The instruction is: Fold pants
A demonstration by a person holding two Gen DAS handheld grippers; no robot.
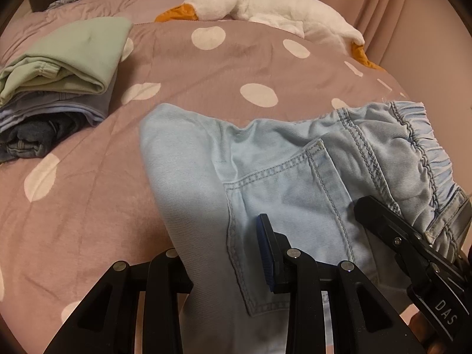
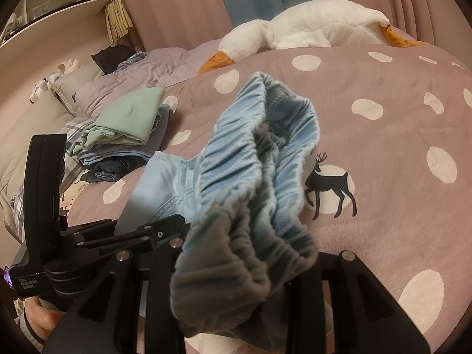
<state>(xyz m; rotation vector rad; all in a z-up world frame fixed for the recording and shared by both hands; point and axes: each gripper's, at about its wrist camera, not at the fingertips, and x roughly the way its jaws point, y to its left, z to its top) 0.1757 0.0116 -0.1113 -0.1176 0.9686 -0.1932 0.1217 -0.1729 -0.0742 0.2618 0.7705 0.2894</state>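
Observation:
Light blue denim pants (image 1: 283,171) with an elastic waistband and a back pocket hang over the bed, held up between both grippers. My left gripper (image 1: 224,262) is shut on the pants fabric below the pocket; one blue-padded finger (image 1: 265,253) shows, the other is hidden under the cloth. My right gripper (image 2: 236,277) is shut on the bunched waistband (image 2: 259,183), which covers its fingers. The right gripper also shows in the left wrist view (image 1: 413,242) at the waistband corner. The left gripper shows in the right wrist view (image 2: 124,236), at the left.
A pink bedspread (image 1: 206,67) with white dots lies underneath. A stack of folded clothes (image 1: 59,88), green on top, sits at the left; it also shows in the right wrist view (image 2: 126,132). A white plush goose (image 1: 265,8) lies at the back. Curtains hang behind.

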